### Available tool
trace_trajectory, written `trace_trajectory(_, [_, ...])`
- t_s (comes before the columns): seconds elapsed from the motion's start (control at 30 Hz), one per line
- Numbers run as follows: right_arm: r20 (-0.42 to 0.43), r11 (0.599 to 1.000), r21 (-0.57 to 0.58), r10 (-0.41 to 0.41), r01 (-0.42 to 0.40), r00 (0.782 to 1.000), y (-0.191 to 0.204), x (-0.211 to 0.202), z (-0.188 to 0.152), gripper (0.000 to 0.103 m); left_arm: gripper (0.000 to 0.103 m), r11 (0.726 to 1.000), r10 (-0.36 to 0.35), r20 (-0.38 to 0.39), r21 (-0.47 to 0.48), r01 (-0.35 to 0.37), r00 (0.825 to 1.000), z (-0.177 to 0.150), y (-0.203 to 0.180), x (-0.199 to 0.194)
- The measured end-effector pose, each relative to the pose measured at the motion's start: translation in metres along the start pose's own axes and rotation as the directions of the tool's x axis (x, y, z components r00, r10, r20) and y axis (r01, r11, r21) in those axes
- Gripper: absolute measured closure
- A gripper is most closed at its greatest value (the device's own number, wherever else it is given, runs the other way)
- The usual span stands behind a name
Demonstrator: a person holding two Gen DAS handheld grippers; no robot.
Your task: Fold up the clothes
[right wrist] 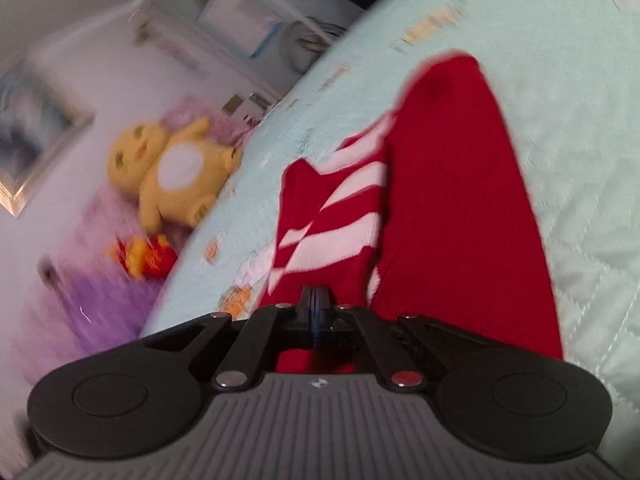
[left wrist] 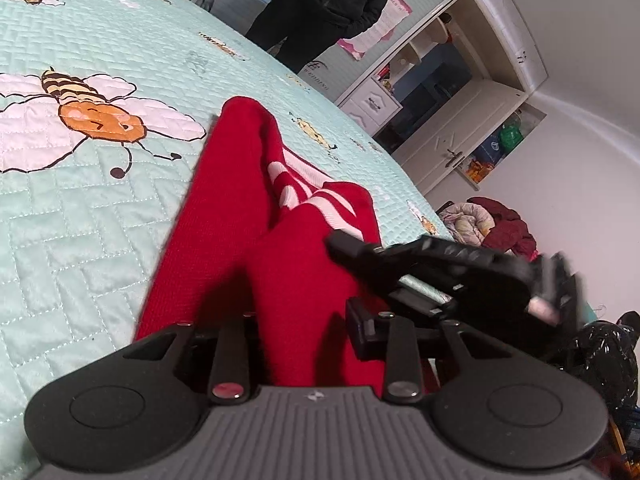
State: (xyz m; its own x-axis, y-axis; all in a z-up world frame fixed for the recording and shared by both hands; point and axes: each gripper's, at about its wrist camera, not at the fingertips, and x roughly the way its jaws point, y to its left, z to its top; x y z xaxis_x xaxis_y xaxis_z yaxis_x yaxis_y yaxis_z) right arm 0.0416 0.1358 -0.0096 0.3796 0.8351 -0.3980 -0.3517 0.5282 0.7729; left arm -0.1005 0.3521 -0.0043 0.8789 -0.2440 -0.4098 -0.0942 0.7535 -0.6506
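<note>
Red knitwear (left wrist: 224, 216) with white stripes lies stretched along the pale green quilted bed (left wrist: 80, 208), and we hold its near end up off the bed with both tools, most likely so that the cloth hangs straight and can be carried over onto the rest of itself in a fold. In the left wrist view the left gripper (left wrist: 304, 332) has its fingers spread a little way, and a thick ridge of the red cloth fills the gap between them, so we judge it clamped on the garment. The right gripper (right wrist: 316, 308) has its fingers brought right together, with red cloth pressed around and beneath the tips; it seems to pinch a thin edge of the same garment. The right tool also shows in the left view, just to the side and blurred. The striped part sits doubled and rumpled midway along the garment. Whether this fold is being made or smoothed, we cannot tell. A dark-clothed person (left wrist: 328, 4) stands beyond the bed.
</note>
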Motion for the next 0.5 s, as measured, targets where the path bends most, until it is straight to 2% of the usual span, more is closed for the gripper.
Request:
trace_trajectory(0.03, [0.000, 1.000, 0.003, 0.002, -0.002, 1.000, 0.003, -0.006, -0.007, 0.103, 0.068, 1.000, 0.011, -0.007, 0.002, -0.011, 1.000, 0.002, -0.002, 0.000])
trace_trajectory(0.1, [0.031, 0.999, -0.034, 0.003, -0.002, 1.000, 0.019, -0.026, -0.010, 0.099, 0.068, 0.998, 0.065, -0.031, 0.012, -0.065, 0.997, 0.008, -0.012, -0.004])
trace_trajectory(0.17, [0.047, 0.998, -0.009, 0.057, -0.057, 0.997, 0.027, -0.053, -0.018, 0.099, 0.068, 0.992, 0.127, -0.046, 0.017, -0.127, 0.991, 0.014, -0.023, -0.010])
trace_trajectory(0.2, [0.055, 0.999, -0.013, 0.051, -0.050, 0.997, 0.030, -0.066, -0.026, 0.099, 0.068, 0.984, 0.177, -0.029, 0.011, -0.176, 0.984, 0.016, -0.029, -0.018])
trace_trajectory(0.27, [0.057, 0.999, -0.022, 0.031, -0.029, 0.998, 0.032, -0.091, -0.043, 0.098, 0.070, 0.954, 0.299, 0.021, 0.016, -0.299, 0.954, 0.021, -0.042, -0.039])
trace_trajectory(0.3, [0.051, 0.999, -0.026, 0.022, -0.021, 0.998, 0.030, -0.102, -0.050, 0.098, 0.070, 0.946, 0.322, 0.062, 0.019, -0.324, 0.945, 0.023, -0.050, -0.052])
trace_trajectory(0.33, [0.036, 0.999, -0.038, 0.028, -0.026, 0.999, 0.032, -0.105, -0.058, 0.098, 0.070, 0.942, 0.330, 0.105, 0.024, -0.334, 0.938, 0.025, -0.058, -0.065])
trace_trajectory(0.37, [0.023, 0.998, -0.049, 0.034, -0.033, 0.999, 0.034, -0.109, -0.065, 0.098, 0.070, 0.953, 0.291, 0.147, 0.042, -0.300, 0.945, 0.026, -0.067, -0.075])
trace_trajectory(0.4, [0.017, 0.998, -0.054, 0.044, -0.043, 0.999, 0.038, -0.111, -0.074, 0.098, 0.070, 0.960, 0.255, 0.156, 0.080, -0.270, 0.954, 0.026, -0.074, -0.074])
trace_trajectory(0.47, [0.016, 0.997, -0.032, 0.070, -0.070, 0.997, 0.042, -0.114, -0.088, 0.098, 0.065, 0.967, 0.183, 0.158, 0.152, -0.207, 0.970, 0.028, -0.086, -0.069])
trace_trajectory(0.5, [0.020, 0.996, -0.009, 0.086, -0.086, 0.996, 0.042, -0.115, -0.094, 0.098, 0.063, 0.972, 0.158, 0.110, 0.156, -0.174, 0.981, 0.027, -0.082, -0.055])
